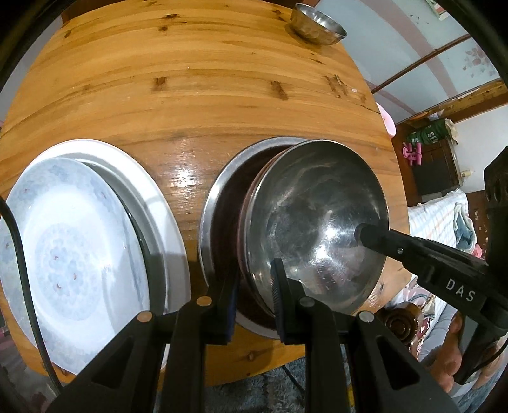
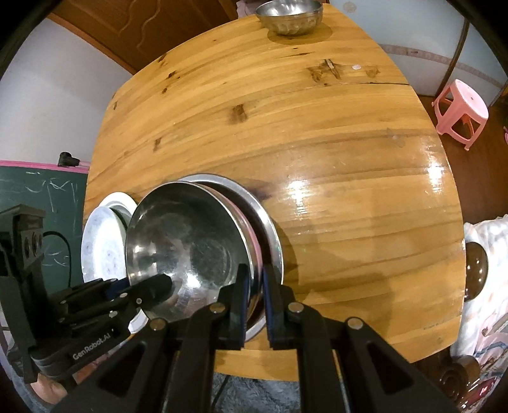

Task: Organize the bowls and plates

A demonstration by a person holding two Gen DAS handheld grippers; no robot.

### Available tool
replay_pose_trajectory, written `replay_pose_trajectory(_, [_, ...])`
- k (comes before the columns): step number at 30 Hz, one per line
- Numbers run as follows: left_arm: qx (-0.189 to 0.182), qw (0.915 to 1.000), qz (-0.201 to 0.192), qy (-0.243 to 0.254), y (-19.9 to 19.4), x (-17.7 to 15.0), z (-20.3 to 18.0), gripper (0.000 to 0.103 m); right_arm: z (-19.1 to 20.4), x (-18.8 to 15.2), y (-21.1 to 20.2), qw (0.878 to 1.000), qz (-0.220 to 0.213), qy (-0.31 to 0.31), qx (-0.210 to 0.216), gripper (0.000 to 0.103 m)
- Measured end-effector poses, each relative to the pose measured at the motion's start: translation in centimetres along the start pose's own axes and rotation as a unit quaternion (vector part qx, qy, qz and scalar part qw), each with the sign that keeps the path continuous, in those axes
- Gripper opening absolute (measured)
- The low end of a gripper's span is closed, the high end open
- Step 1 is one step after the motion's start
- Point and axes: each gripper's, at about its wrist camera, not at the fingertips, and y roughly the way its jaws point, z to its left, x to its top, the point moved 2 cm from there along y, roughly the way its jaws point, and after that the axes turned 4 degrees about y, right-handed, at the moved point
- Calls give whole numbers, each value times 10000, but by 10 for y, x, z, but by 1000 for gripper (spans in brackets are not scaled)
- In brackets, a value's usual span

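- The left wrist view is aimed steeply down along the left claw (image 1: 254, 282), close over the worktop's (image 1: 197, 95) near edge.
- The right wrist view is aimed likewise along the right claw (image 2: 254, 292), equally close.
- The steel bowl (image 1: 317, 222), the white plates (image 1: 73, 241) and the far small bowl (image 1: 317, 23) are shared by both views.

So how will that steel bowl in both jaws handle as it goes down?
The steel bowl is likely stiff and light: thin rim, no flex visible. Its polished wall looks slippery, so it may pivot. It sits tilted in the metal dish, so it could clatter when released.
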Motion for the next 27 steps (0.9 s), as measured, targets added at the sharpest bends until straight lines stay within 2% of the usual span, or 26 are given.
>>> replay_pose_trajectory(2, [31, 10000, -29, 32, -5, -2, -1, 17, 0, 1, 1, 10000, -1, -23, -16, 9])
replay_pose_trajectory(8, [-70, 9999, -34, 93, -8, 0, -4, 35, 2, 2, 2, 9998, 22, -139, -120, 9])
replay_pose_trajectory(10, [-146, 9998, 7, 145, -8, 1, -7, 50, 5, 1, 2, 9996, 43, -224, -192, 9])
replay_pose_trajectory(12, [-253, 9996, 19, 135, -10, 1, -10, 61, 8, 0, 1, 9993, 34, -299, -229, 9])
replay_pose_trajectory(16, [-131, 9993, -167, 315, -19, 3, -18, 76, 12, 0, -5, 9984, -139, -426, -349, 9])
replay_pose_trajectory(27, [-48, 9983, -457, 363, -50, 9, -20, 76, 14, 1, -15, 9965, -192, -549, -595, 9])
